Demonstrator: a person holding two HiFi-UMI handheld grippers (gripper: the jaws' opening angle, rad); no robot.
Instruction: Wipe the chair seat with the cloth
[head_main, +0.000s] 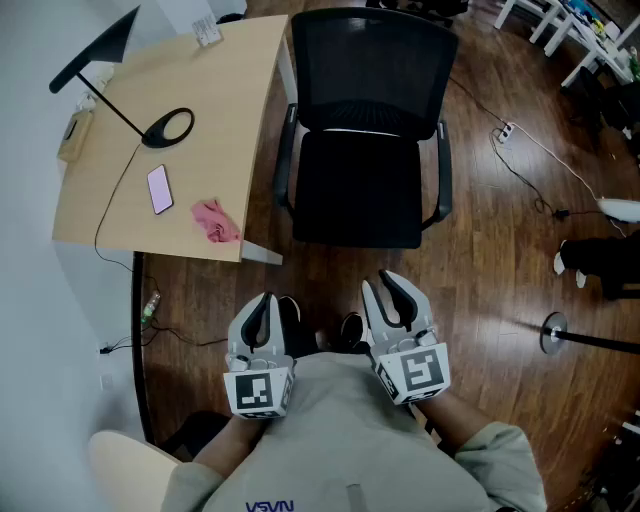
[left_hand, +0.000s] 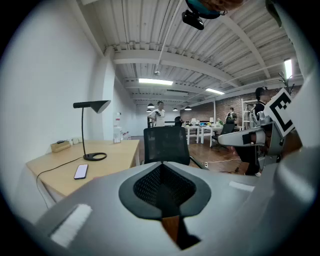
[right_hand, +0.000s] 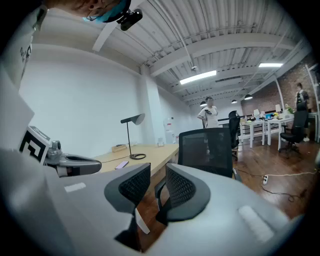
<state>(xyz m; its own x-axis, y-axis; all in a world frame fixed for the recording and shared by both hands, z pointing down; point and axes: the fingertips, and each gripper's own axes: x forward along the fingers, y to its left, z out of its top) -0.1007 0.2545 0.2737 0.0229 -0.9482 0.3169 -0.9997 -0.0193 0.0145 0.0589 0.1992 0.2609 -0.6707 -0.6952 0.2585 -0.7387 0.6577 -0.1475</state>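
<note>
The chair seat (head_main: 360, 195) is matt black woven cloth; the chair back (head_main: 370, 65) is black see-through mesh, and the armrests (head_main: 443, 170) are black plastic. The cloth (head_main: 216, 220) is soft pink fabric, crumpled, on a desk (head_main: 200, 90) of pale, smooth, matt wood. The phone (head_main: 160, 189) has a glossy screen. The lamp (head_main: 95, 50) is matt black. The floor (head_main: 500, 250) is dark wood planks with a sheen. The left gripper (head_main: 262, 300) and right gripper (head_main: 388, 282) have smooth matt grey plastic shells, and the black pads (right_hand: 181, 189) are finely dimpled

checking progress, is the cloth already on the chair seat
No, the pink cloth lies on the desk, and the chair seat is bare.
</note>
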